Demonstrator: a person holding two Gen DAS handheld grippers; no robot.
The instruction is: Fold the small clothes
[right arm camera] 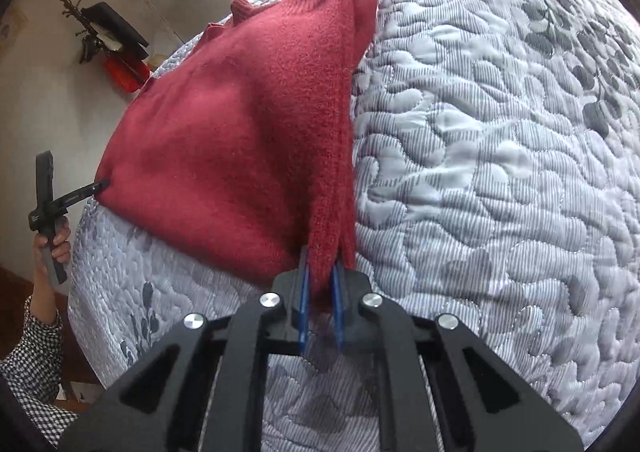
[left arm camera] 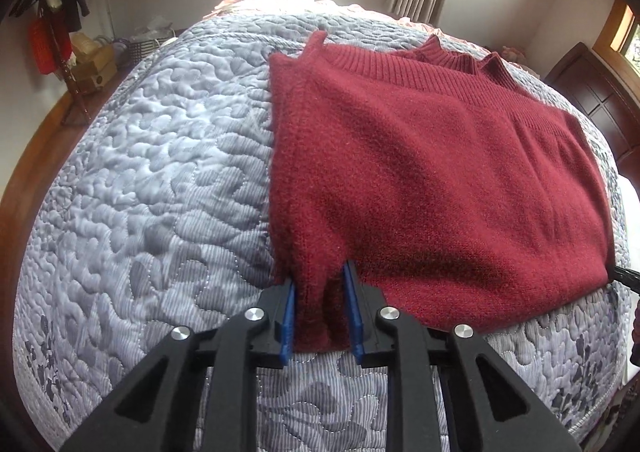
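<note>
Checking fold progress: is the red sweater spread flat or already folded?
Partly folded. The red sweater lies on the quilt with no sleeves sticking out; left gripper and right gripper each pinch layered near corners.

Soft window daylight, blown-out far bedding (left arm camera: 256, 2), heavy fisheye edge distortion.

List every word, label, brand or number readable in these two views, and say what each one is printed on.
None can be read.
Small pale print on the left tool's black arm: too blurred to read.
Dark red knitted sweater: no tag or label shows.
Grey-blue quilted bedspread: stitched pattern only, no text.
Right tool: no marking visible.
</note>
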